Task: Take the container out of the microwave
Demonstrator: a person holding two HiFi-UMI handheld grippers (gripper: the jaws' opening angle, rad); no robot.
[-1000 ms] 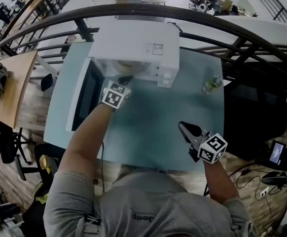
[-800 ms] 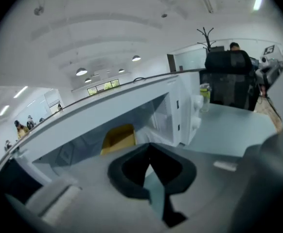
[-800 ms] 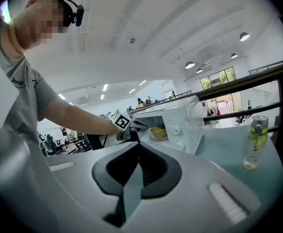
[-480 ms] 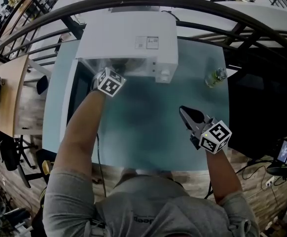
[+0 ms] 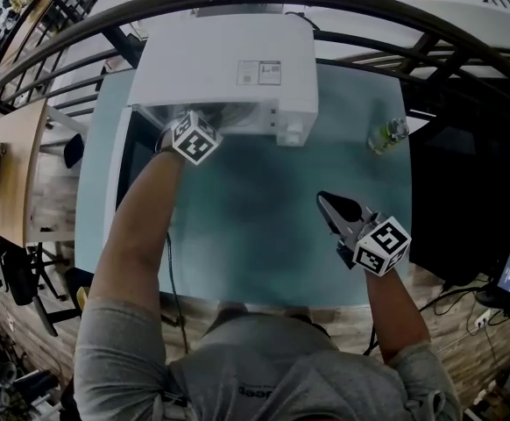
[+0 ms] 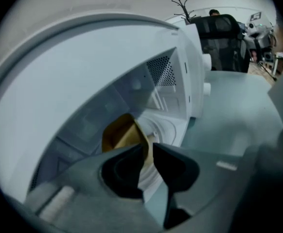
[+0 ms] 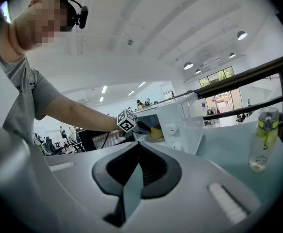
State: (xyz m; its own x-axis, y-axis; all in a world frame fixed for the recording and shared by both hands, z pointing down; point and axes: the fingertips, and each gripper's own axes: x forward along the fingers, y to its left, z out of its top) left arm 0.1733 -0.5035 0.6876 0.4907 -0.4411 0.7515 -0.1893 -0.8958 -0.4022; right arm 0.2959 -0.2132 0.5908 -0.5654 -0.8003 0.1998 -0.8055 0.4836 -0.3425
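Yellow-brown container (image 6: 120, 130) sits inside the white box microwave (image 5: 229, 68); my left gripper (image 6: 149, 149) pinches its rim. Next: withdraw level. My right gripper (image 7: 138, 147) is pressed together, empty.

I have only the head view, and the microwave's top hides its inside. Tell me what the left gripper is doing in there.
Observer: In the left gripper view, the left gripper has its jaws closed on the rim of a yellow-brown container.
Operator: Tell me where that container is.
Observer: It is inside the microwave, over the white turntable. I cannot tell whether it is lifted off it.
Operator: Now report the right gripper's jaws.
Observer: In the right gripper view, the right gripper has its jaws together with nothing between them.
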